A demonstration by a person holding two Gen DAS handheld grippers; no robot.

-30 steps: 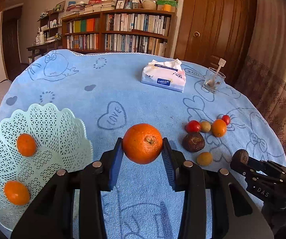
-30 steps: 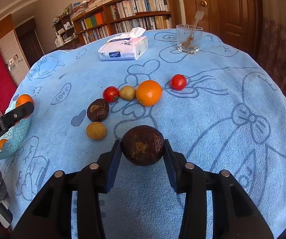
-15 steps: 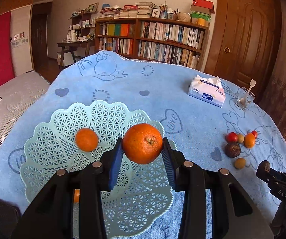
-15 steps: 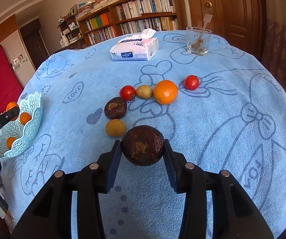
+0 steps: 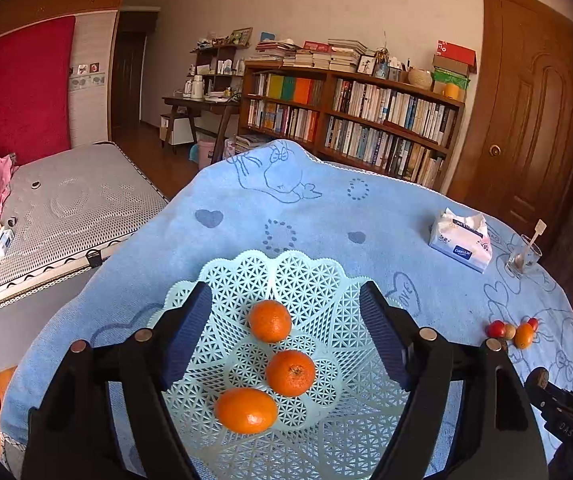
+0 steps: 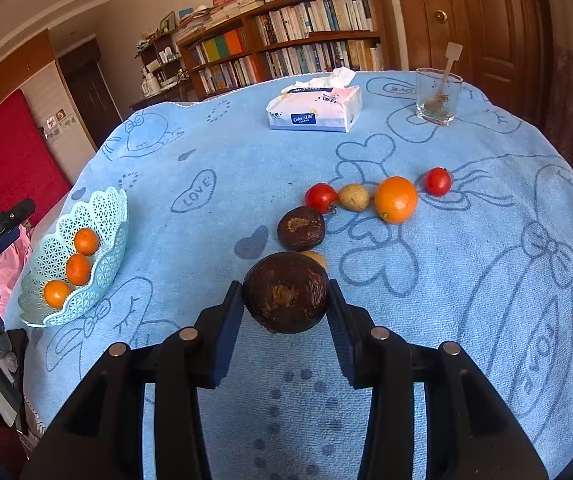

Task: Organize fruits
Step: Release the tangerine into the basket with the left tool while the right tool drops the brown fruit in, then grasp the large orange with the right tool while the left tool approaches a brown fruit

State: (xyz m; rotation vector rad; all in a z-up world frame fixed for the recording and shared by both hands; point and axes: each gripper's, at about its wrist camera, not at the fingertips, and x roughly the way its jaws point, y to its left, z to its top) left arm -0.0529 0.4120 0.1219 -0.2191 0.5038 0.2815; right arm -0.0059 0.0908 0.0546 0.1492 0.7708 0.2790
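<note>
My left gripper (image 5: 286, 334) hangs open above the pale green lattice basket (image 5: 326, 280), where three oranges (image 5: 289, 373) lie. In the right wrist view the same basket (image 6: 102, 216) stands at the table's left edge. My right gripper (image 6: 285, 322) is shut on a dark brown round fruit (image 6: 285, 298), held over the blue cloth. Beyond it lie a second dark fruit (image 6: 300, 228), a red tomato (image 6: 320, 197), a small tan fruit (image 6: 354, 197), an orange (image 6: 396, 199) and another tomato (image 6: 437, 181). One more tan fruit (image 6: 315, 257) peeks out behind the held fruit.
A tissue pack (image 6: 314, 112) and a glass with a spoon (image 6: 438, 96) stand at the far side of the table. A bed (image 5: 66, 216) lies left of the table. A bookshelf (image 5: 350, 120) and a wooden door (image 5: 526, 120) are behind it.
My left gripper carried its orange left over the basket, opened, and the orange now lies in the basket with the other two. My right gripper kept its dark fruit and drew back slightly.
</note>
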